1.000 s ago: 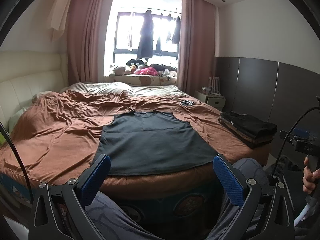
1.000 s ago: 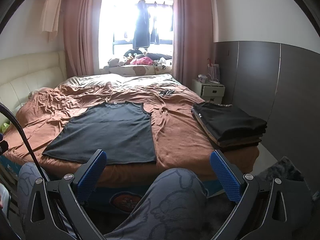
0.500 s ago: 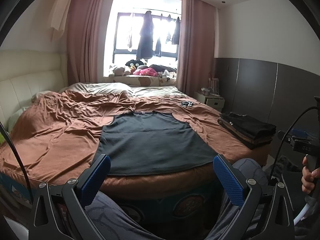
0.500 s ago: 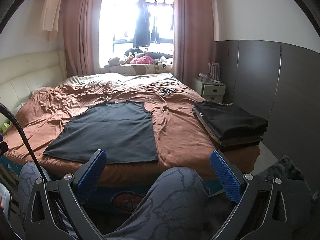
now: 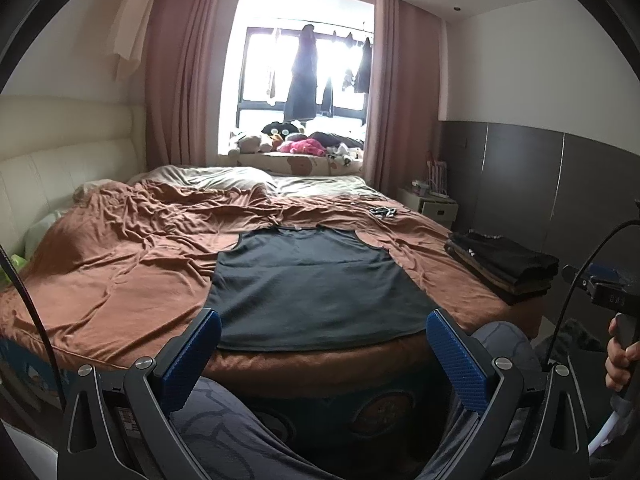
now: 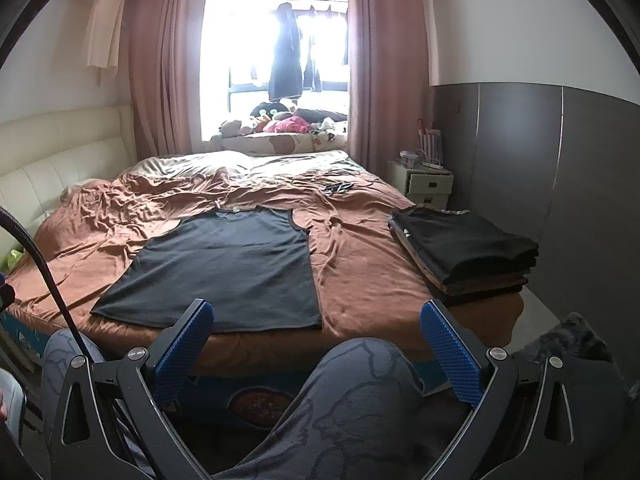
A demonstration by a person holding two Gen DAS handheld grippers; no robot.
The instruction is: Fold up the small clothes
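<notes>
Two handheld grippers point at a bed (image 5: 120, 280) covered in a rumpled brown sheet. Both the left gripper (image 5: 320, 354) and the right gripper (image 6: 316, 350) hold their blue-padded jaws wide apart, gripping nothing, above the person's patterned grey trouser legs (image 6: 360, 400). One dark sleeveless top (image 5: 316, 284) lies spread flat near the bed's front edge. A stack of folded dark clothes (image 6: 464, 252) sits at the bed's right corner, well apart from it.

A sleeveless top (image 5: 316, 288) is spread flat on the bed (image 5: 120, 280), near its front edge. A stack of folded clothes (image 6: 464, 250) is placed to its right, at the bed's corner. A nightstand (image 6: 424, 184) is set behind the stack.
</notes>
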